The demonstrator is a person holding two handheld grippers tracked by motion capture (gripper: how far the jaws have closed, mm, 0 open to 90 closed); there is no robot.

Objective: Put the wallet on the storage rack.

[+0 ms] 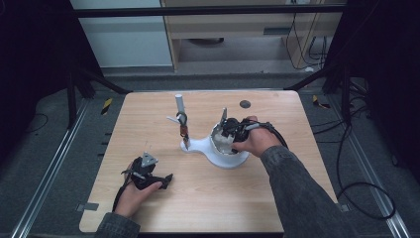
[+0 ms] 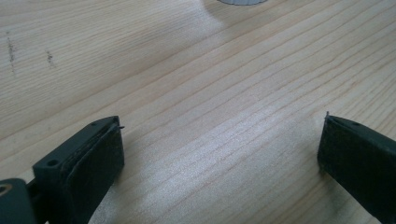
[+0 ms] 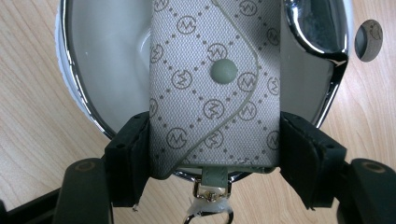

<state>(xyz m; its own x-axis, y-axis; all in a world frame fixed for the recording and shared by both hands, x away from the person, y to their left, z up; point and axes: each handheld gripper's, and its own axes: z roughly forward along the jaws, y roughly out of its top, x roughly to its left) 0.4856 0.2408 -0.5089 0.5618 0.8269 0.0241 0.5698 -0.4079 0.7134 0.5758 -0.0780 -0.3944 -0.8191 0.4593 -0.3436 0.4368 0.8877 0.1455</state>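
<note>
A grey monogram-patterned key pouch (image 3: 215, 88) with a snap button and a metal clasp (image 3: 210, 196) hangs over a white dish (image 3: 107, 70) with a chrome rim. My right gripper (image 3: 215, 154) is shut on the pouch's lower sides. In the high view the right gripper (image 1: 225, 130) sits over the dish (image 1: 229, 157) of a white stand (image 1: 198, 145) right of centre. My left gripper (image 1: 167, 179) rests on the table (image 1: 198, 198) at the front left. Its jaws (image 2: 222, 140) are open over bare wood.
The stand's upright white post (image 1: 179, 103) carries a small dark item with a reddish strap (image 1: 184, 130). A dark round disc (image 1: 244, 104) lies on the table behind the dish, also the disc (image 3: 368, 39). Dark frame legs and cables surround the table.
</note>
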